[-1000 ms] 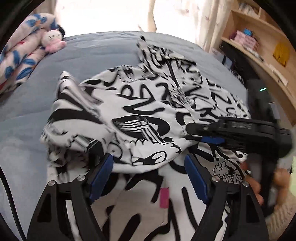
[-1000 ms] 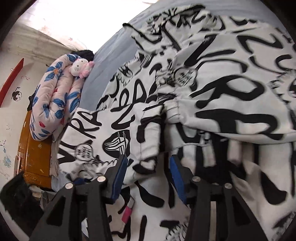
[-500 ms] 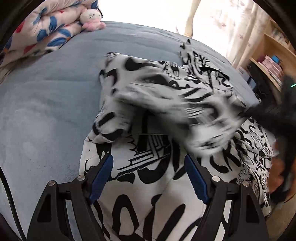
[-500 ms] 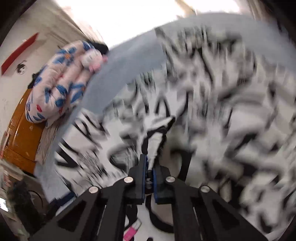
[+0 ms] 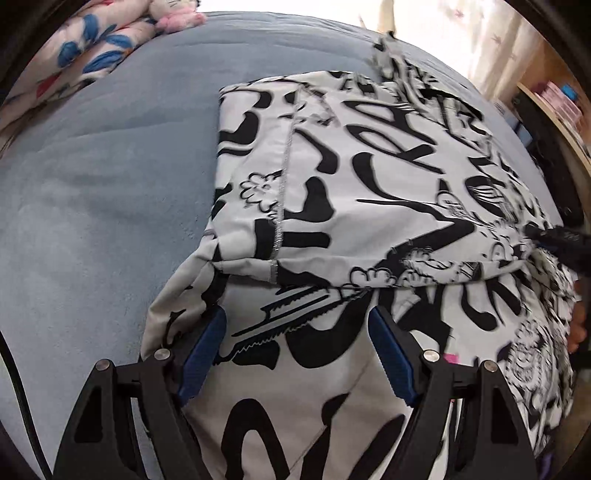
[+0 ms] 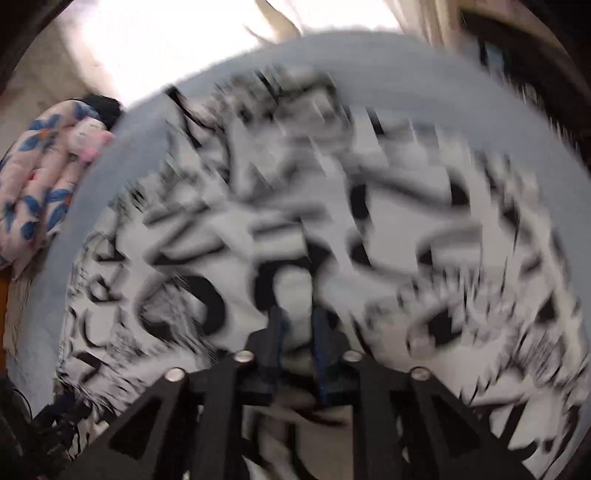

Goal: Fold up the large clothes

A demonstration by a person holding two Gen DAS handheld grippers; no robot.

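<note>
A large white garment [image 5: 369, 177] with black graffiti print lies spread on the blue-grey bed [image 5: 92, 206]. One flap of it is folded across the top, its seam showing. My left gripper [image 5: 295, 347] hangs open just above the garment's near part, with nothing between its blue pads [image 5: 201, 350]. My right gripper [image 6: 297, 325] is heavily blurred; its jaws are opening, and a fold of the garment [image 6: 295, 291] still fills the narrow gap between them. In the left wrist view the right gripper's tip [image 5: 546, 236] sits at the flap's right end.
A floral quilt [image 5: 85, 55] and a pink plush toy [image 5: 173, 18] lie at the bed's far left corner. Wooden shelves [image 5: 561, 99] stand to the right of the bed. A person's fingers [image 5: 578, 325] show at the right edge.
My right gripper shut on a fold and swept it across the garment, laying the flap over. My left gripper sank closer to the cloth and stayed open.
</note>
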